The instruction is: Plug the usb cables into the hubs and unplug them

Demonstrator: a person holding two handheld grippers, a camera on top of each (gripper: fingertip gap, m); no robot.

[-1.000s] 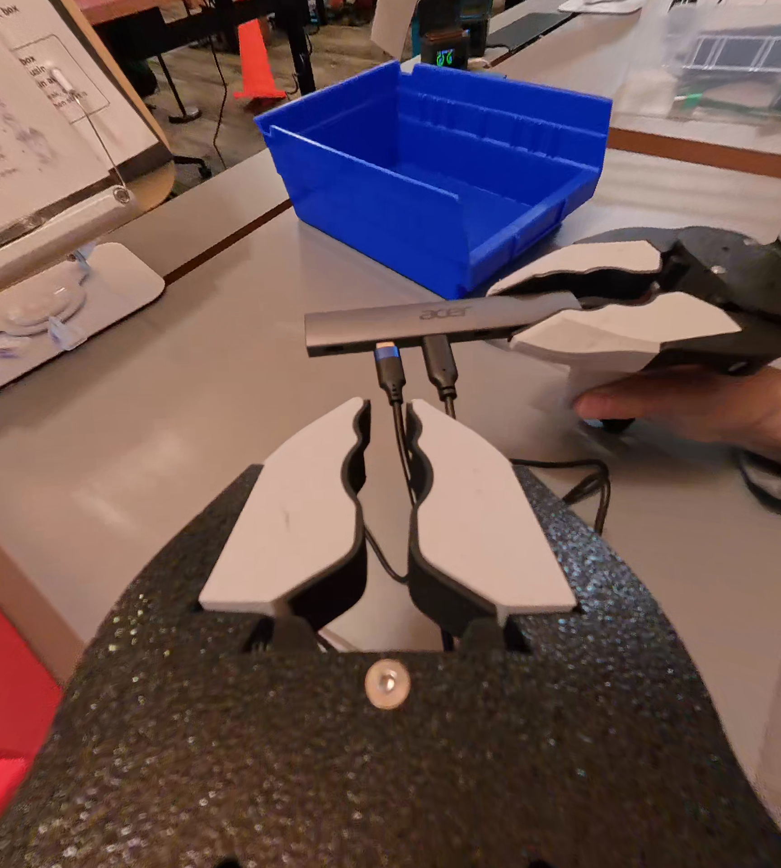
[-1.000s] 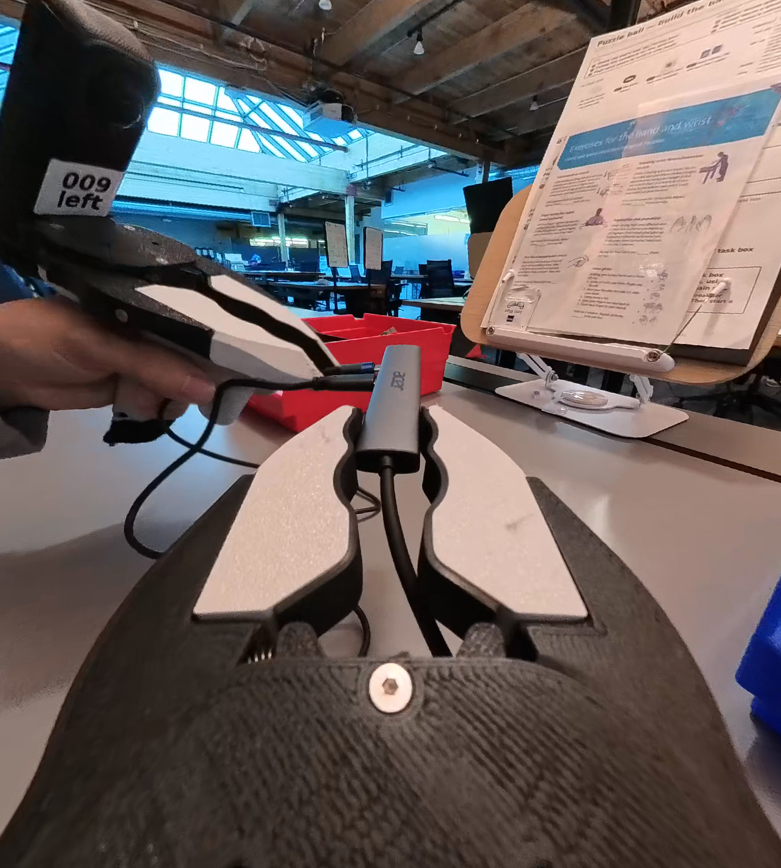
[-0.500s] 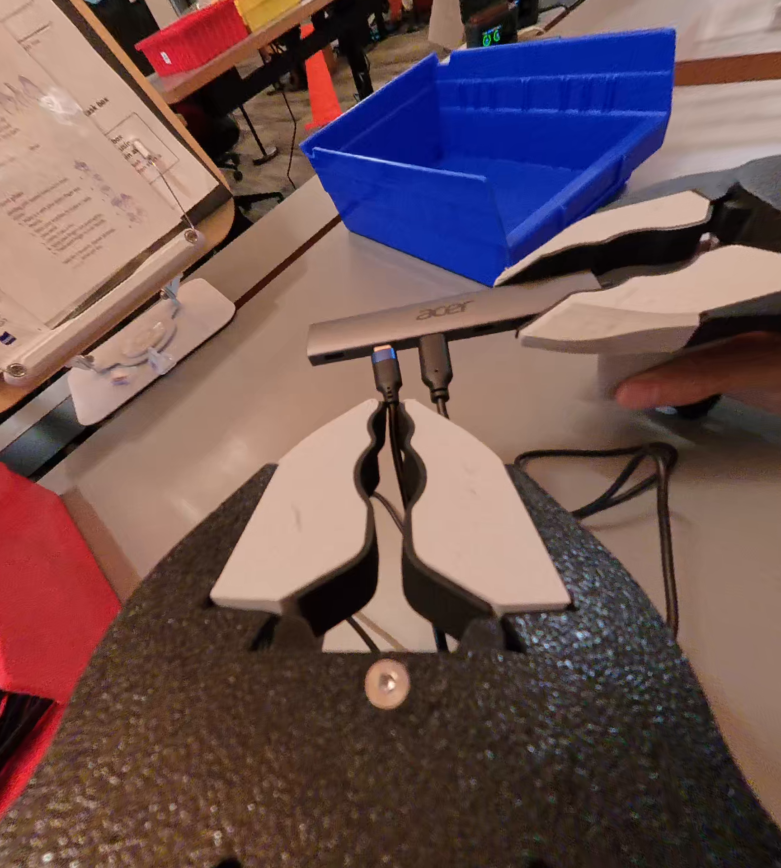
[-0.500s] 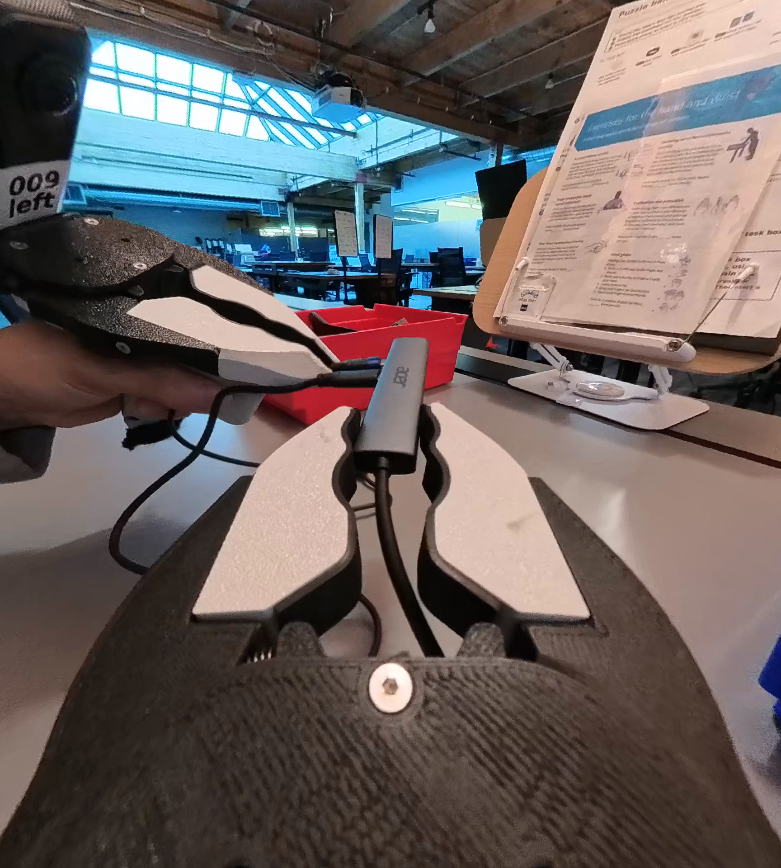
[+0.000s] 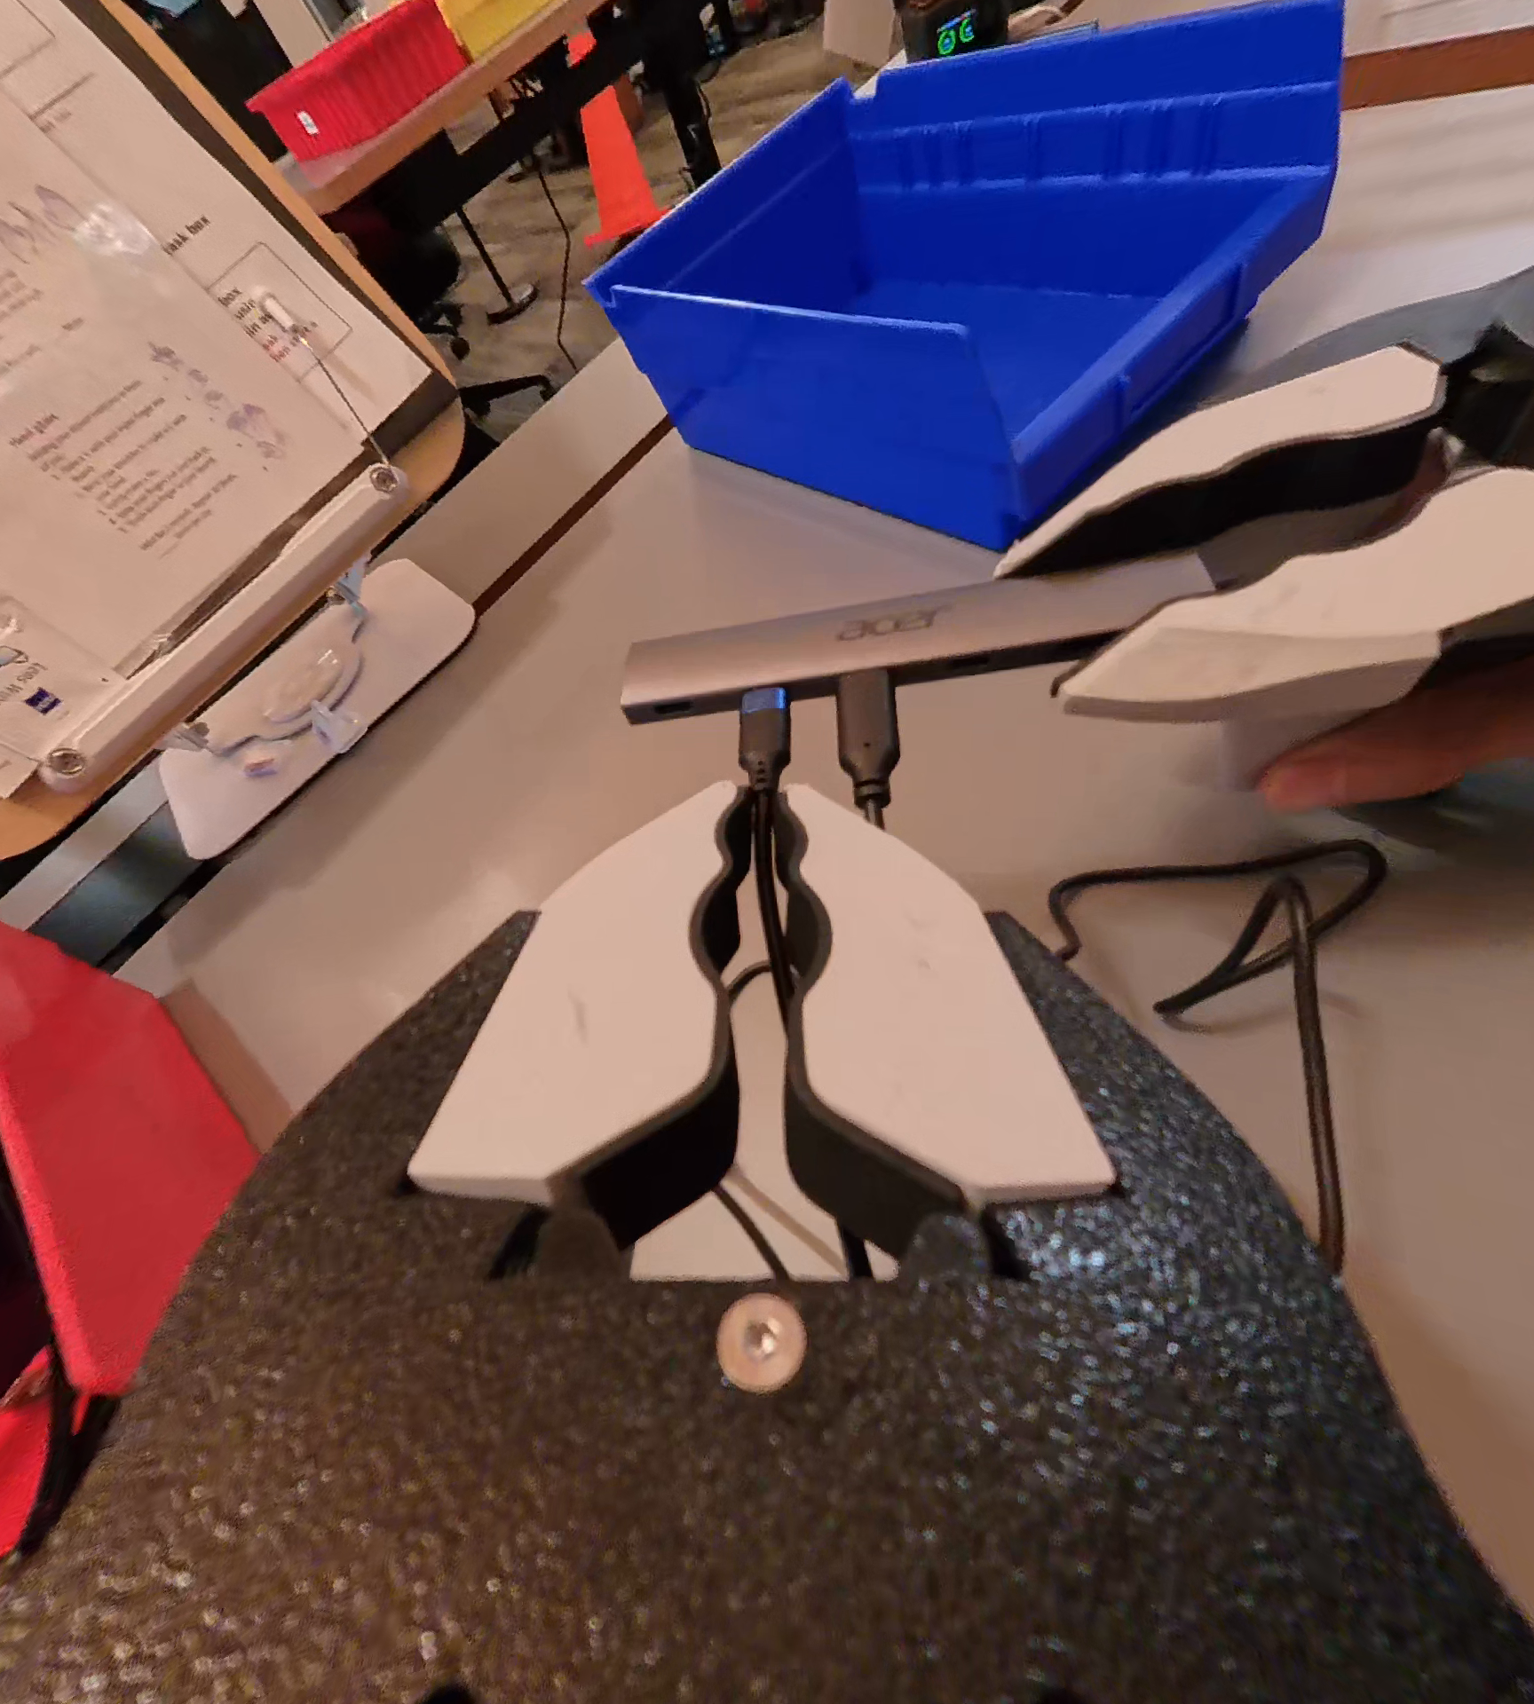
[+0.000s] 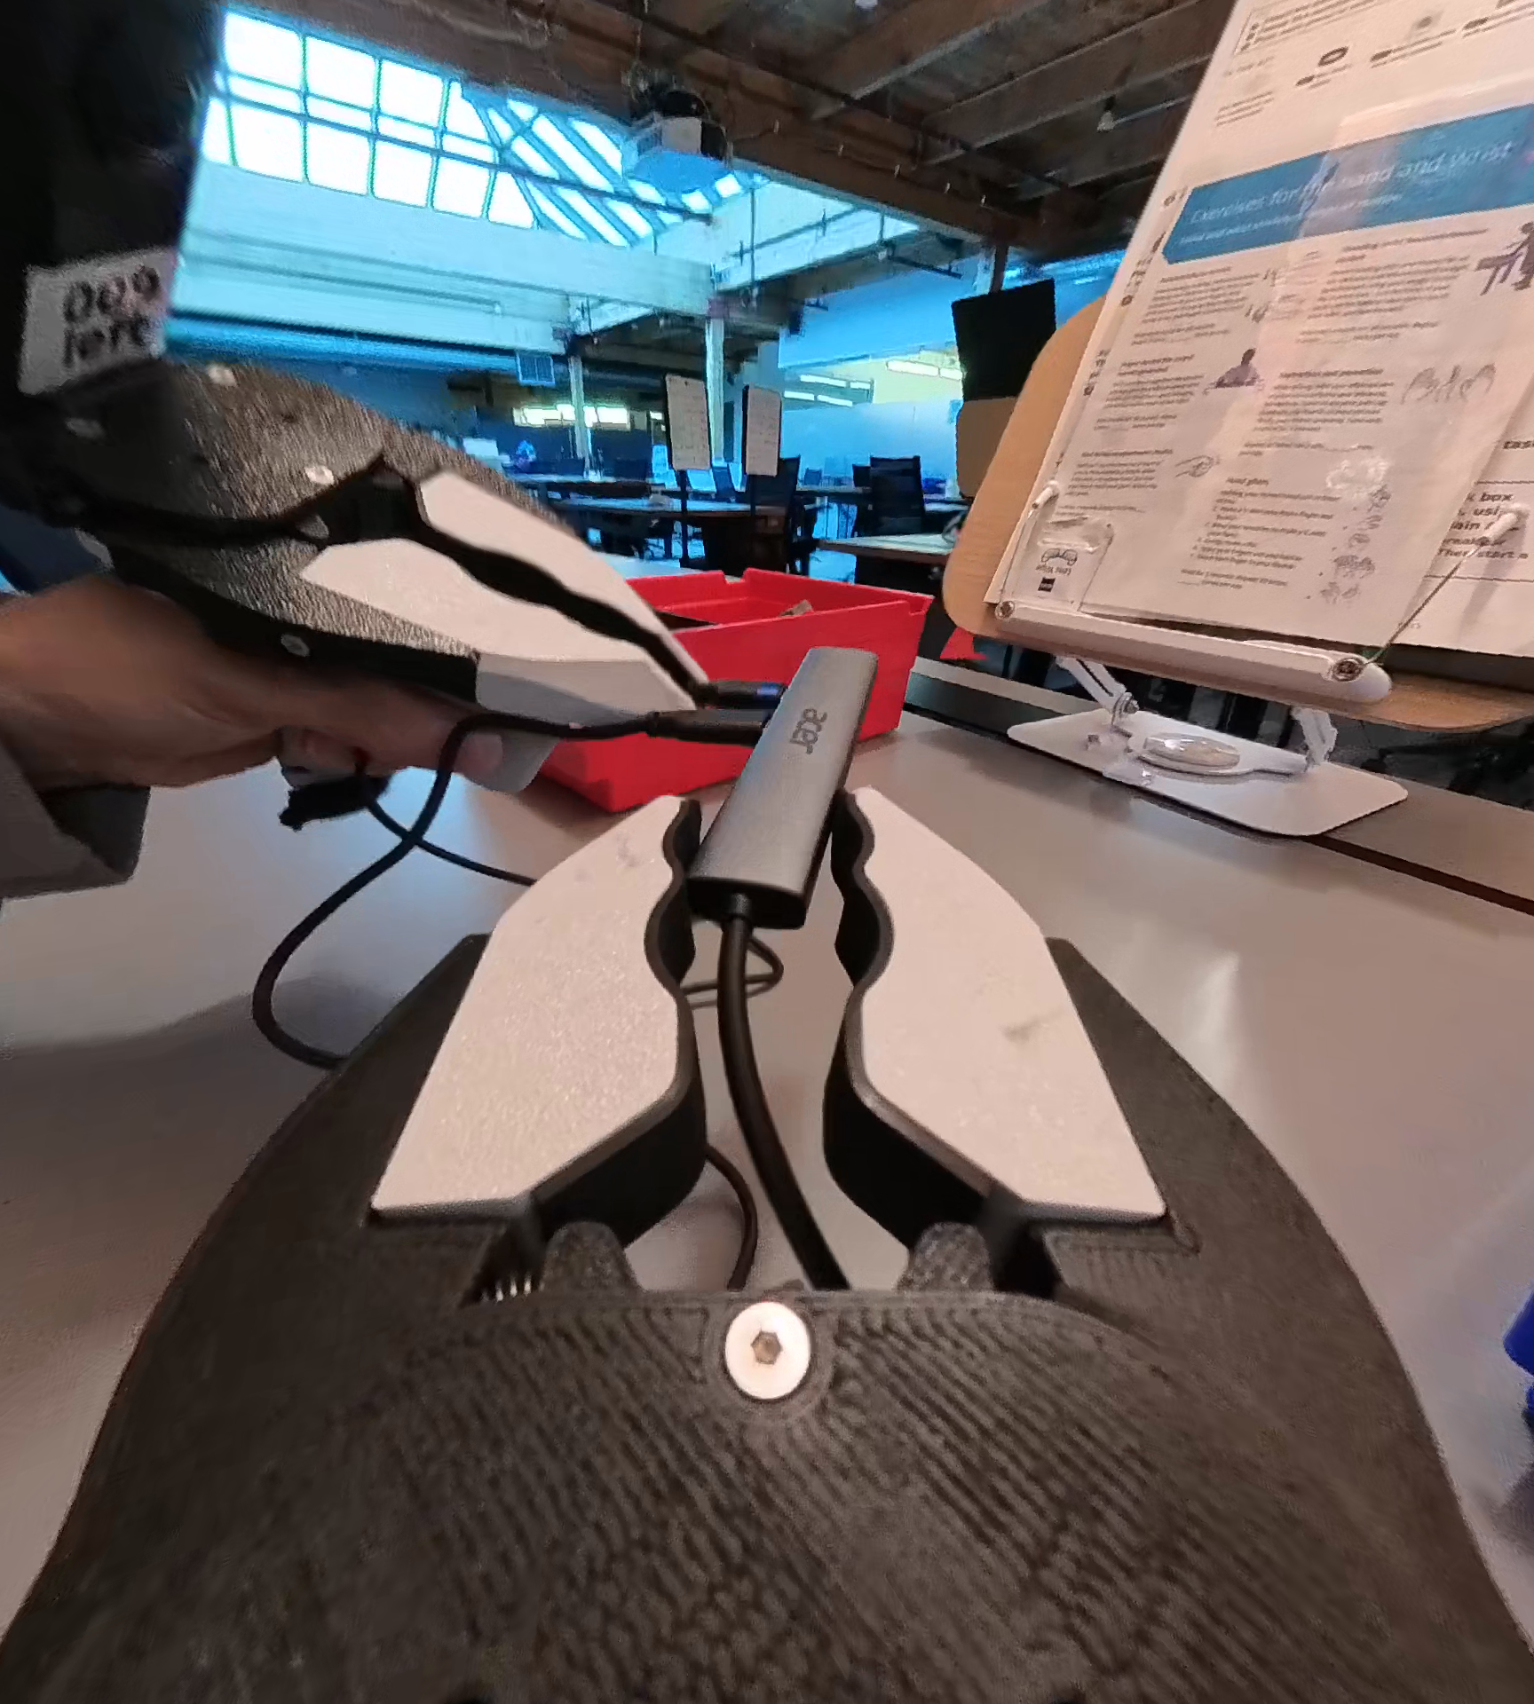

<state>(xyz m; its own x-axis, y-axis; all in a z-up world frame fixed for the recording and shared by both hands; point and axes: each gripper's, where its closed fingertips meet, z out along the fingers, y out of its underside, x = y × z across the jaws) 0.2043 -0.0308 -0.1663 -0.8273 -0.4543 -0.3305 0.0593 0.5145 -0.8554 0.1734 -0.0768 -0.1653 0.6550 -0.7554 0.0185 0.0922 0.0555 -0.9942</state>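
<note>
My right gripper [image 6: 759,811] is clenched on the near end of the grey hub [image 6: 791,775], holding it in the air above the desk [image 6: 1206,968], its own black cord [image 6: 749,1060] running back between my fingers. My left gripper [image 5: 759,798] is clamped on the cable [image 5: 768,885] just behind the blue-tipped plug [image 5: 763,733], which sits in a port on the hub's [image 5: 883,641] side. A second black plug [image 5: 869,728] is seated in the next port, just beside the first, and its cable [image 5: 1280,922] loops loose on the desk. A blue bin [image 5: 975,304] stands on the desk beyond the hub, toward the far edge. A red bin [image 5: 72,1088] sits at the left edge, with some cables inside. A document stand [image 6: 1280,590] with printed sheets stands on the desk near the red bin [image 6: 745,664].
</note>
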